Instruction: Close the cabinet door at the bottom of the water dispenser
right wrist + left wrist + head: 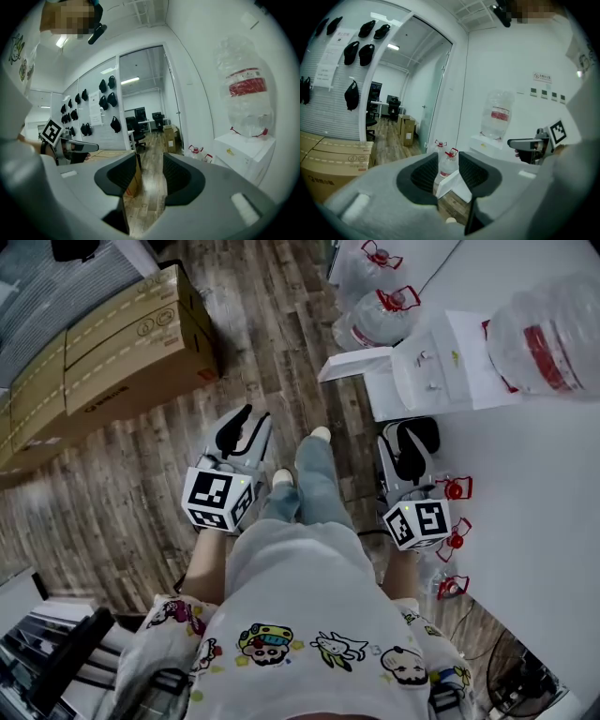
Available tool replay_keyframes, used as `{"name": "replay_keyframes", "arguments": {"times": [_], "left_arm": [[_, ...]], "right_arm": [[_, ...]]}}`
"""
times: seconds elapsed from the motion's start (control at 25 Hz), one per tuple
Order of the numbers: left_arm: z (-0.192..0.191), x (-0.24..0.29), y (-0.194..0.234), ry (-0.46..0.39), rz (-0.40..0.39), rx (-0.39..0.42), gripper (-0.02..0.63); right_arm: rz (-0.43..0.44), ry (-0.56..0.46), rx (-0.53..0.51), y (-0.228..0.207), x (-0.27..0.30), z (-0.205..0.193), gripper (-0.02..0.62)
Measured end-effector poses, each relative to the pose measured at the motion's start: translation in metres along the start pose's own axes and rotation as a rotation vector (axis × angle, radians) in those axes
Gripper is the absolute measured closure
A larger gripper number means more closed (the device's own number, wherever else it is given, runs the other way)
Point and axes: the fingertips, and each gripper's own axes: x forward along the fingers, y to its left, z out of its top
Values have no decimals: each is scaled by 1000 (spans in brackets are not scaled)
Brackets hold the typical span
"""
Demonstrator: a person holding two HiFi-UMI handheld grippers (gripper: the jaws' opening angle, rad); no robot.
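Note:
The white water dispenser [450,371] stands at the upper right of the head view, against the white wall, with a clear bottle [548,334] on top. Its white cabinet door [354,364] at the bottom stands open, swung out to the left over the wood floor. My left gripper [253,418] is open and empty, a little short of the door and left of it. In the left gripper view the door [452,183] shows beyond the gap of the left gripper [449,161]. My right gripper [408,432] is open and empty just in front of the dispenser [243,154].
Two spare water bottles [380,315] stand on the floor beyond the door. Large cardboard boxes [112,343] lie at the upper left. Red bottle handles [455,488] lie by the wall on the right. The person's legs and shoes [314,474] are between the grippers.

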Motion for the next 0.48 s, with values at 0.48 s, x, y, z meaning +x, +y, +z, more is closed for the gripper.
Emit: {"name": "replay_keyframes", "arguments": {"times": [0.48], "left_arm": [[74,129,16,-27,-42,37,476]], "right_arm": [[-4,-23,14,-81,99,50,422]]}}
